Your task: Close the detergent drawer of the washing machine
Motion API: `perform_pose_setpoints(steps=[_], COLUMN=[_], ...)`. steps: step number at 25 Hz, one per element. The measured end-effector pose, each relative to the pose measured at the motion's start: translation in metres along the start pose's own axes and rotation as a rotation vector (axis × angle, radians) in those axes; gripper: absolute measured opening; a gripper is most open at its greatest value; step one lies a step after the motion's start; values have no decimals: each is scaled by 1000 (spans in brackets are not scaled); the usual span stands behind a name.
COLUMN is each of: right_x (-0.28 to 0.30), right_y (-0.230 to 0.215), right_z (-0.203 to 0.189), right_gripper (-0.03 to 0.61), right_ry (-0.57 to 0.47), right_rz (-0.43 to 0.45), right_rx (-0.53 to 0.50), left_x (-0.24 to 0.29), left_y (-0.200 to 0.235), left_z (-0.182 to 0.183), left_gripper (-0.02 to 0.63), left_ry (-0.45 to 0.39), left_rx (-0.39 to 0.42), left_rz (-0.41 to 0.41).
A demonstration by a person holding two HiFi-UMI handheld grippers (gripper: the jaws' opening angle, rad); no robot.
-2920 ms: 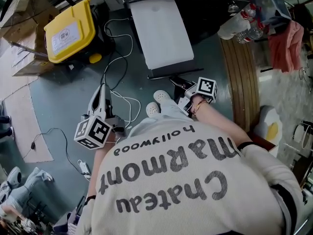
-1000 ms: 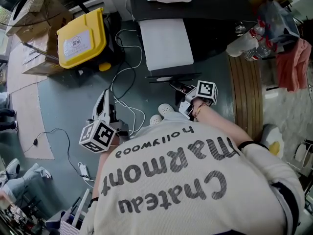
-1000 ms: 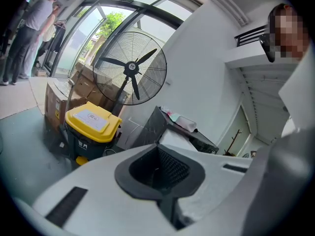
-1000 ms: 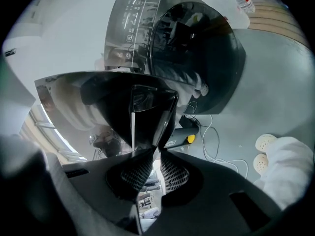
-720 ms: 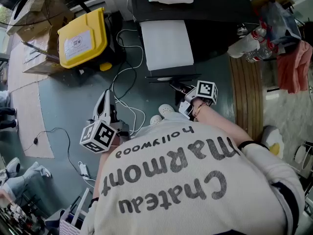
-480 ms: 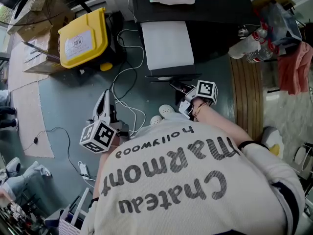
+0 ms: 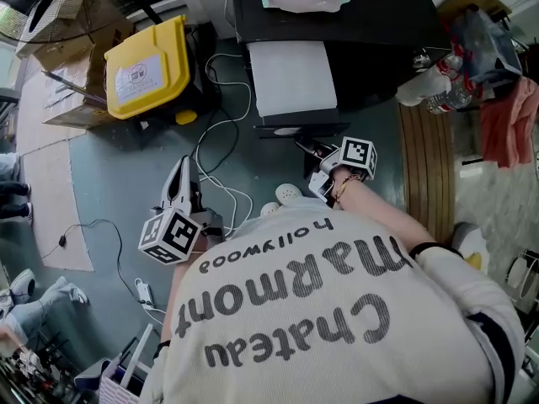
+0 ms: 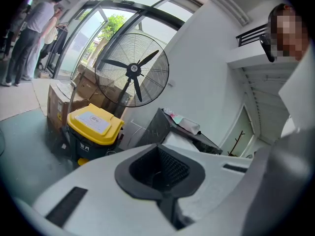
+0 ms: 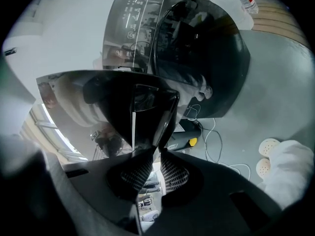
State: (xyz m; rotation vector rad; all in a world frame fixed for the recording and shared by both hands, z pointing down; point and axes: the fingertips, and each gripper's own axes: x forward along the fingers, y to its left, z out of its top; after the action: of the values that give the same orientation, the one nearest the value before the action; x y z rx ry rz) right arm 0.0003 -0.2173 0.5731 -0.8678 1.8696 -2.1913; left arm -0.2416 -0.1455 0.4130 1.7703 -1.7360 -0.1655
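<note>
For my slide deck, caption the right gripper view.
Right claw clamps the glossy drawer front, washing machine door behind.

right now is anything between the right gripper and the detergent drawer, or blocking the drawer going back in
Nothing visible. The right gripper is closed on a corner of the detergent drawer, and nothing shows between the drawer and the washing machine.

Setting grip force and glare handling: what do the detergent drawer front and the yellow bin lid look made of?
The detergent drawer front looks like dark, high-gloss plastic, maybe with a mirrored trim; it reflects the room sharply. The yellow bin lid is moulded plastic by the look: smooth satin finish, rounded edges, a soft sheen.
</note>
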Motion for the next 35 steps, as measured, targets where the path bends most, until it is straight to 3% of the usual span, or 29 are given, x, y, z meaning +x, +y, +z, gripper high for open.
perform_pose_setpoints(steps=[35], right_x=[29], right_y=[14], right_z=[33], right_gripper=[64], right_ry=[30], right_rz=[-1], right_rx=[-23], left_x=[5], left_y=[9], left_z=[8], left_gripper=[8], left_ry=[-53], left_rx=[-11], left_rz=[64])
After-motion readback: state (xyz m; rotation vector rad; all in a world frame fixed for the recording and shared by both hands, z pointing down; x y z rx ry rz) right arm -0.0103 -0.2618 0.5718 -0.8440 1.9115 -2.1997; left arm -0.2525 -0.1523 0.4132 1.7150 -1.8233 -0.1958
